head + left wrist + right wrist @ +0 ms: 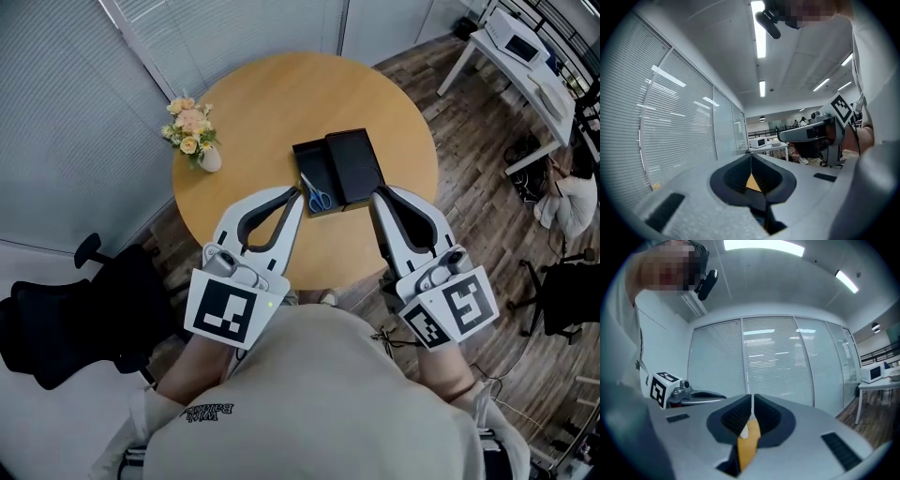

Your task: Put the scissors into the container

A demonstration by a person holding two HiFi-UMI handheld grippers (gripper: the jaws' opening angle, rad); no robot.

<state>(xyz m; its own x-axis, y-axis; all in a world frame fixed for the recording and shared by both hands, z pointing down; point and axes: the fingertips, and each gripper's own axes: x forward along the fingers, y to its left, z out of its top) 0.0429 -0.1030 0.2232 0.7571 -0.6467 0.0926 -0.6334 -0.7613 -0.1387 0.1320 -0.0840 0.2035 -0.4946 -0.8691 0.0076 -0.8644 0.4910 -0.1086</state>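
The blue-handled scissors (317, 194) lie in the open black container (314, 159) on the round wooden table (262, 103), handles toward me. A second black box part (355, 165) sits against the container's right side. My left gripper (295, 194) hovers just left of the scissors, jaws pressed together and empty. To the right of the black boxes, my right gripper (377, 197) is also shut on nothing. In the left gripper view the shut left gripper (751, 158) points up at the room. The right gripper view shows the shut right gripper (752, 400) facing the blinds.
A small vase of flowers (194, 133) stands at the table's left edge. A black office chair (66, 319) is on the floor to the left. A white desk (520, 52) and a seated person (565, 202) are at the right.
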